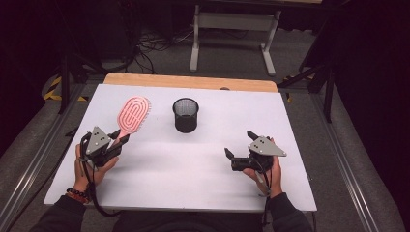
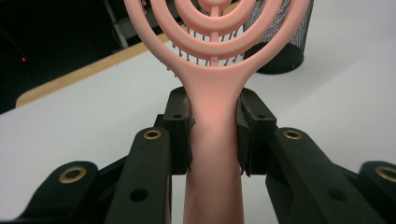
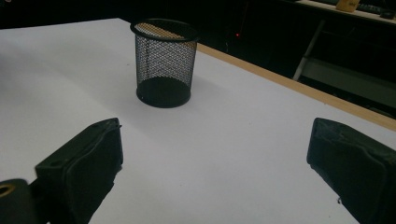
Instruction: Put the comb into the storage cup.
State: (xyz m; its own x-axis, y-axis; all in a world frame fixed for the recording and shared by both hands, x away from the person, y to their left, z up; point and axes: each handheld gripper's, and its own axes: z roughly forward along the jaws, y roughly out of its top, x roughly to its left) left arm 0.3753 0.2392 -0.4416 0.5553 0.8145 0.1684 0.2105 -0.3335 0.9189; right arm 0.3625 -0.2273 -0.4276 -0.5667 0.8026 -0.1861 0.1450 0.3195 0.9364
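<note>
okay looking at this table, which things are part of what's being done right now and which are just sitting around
In use:
- pink hairbrush, its handle clamped in the left gripper
- black mesh cup, upright just past the brush, the likely place for it
- right gripper, open and holding nothing, facing the cup

Just there:
- white table
- metal stand on the floor beyond the table

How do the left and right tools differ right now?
The left tool is shut on the pink brush handle; the right tool is open with nothing between its jaws. The left sits near the table's left edge, the right at the right side. Both are hand-held and face the mesh cup.
</note>
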